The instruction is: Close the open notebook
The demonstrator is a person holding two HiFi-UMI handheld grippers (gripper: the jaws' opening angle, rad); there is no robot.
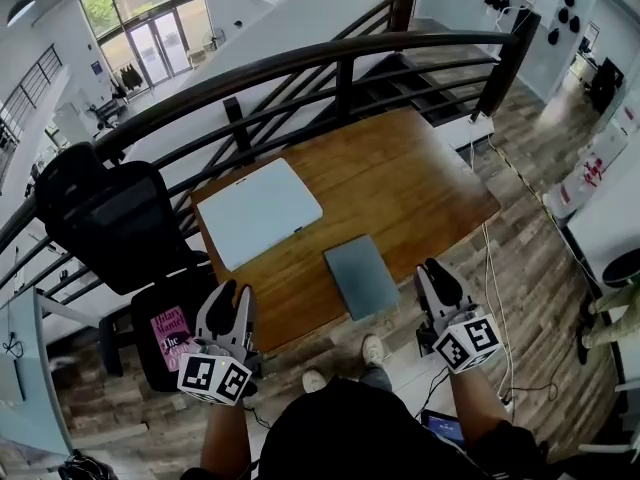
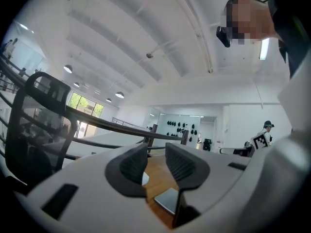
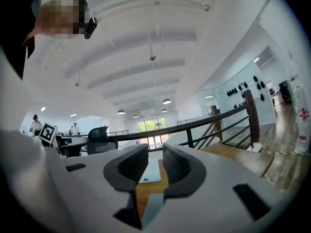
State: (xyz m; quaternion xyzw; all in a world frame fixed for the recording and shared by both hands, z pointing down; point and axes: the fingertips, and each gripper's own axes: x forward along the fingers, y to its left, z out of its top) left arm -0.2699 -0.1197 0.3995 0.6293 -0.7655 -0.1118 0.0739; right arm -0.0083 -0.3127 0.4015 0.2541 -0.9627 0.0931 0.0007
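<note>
The notebook (image 1: pixel 361 276) lies flat on the wooden bench (image 1: pixel 410 173), near the edge closest to the person. Only its plain grey-blue cover faces up and no page shows, so the closing step looks done.

The left tongs (image 1: pixel 232 294) and the right tongs (image 1: pixel 433 271) both hang off the bench, close to the person's body. One is to either side of the notebook and well clear of it. Each gripper view shows ribbed pads standing a narrow gap apart with nothing clamped between them. Only the bench top and the notebook's cover appear through the gap, far beyond the tips.

A closed white slab (image 1: pixel 258 211), perhaps a laptop, lies further back on the bench, apart from the notebook. A black chair (image 1: pixel 105 218) stands at the bench's left end.

As a judgement, little is left to do. The next move would be only a check that the cover sits flat and has not sprung up. If it had, one pair of tongs could come forward and down over the near edge and press lightly on the cover.
</note>
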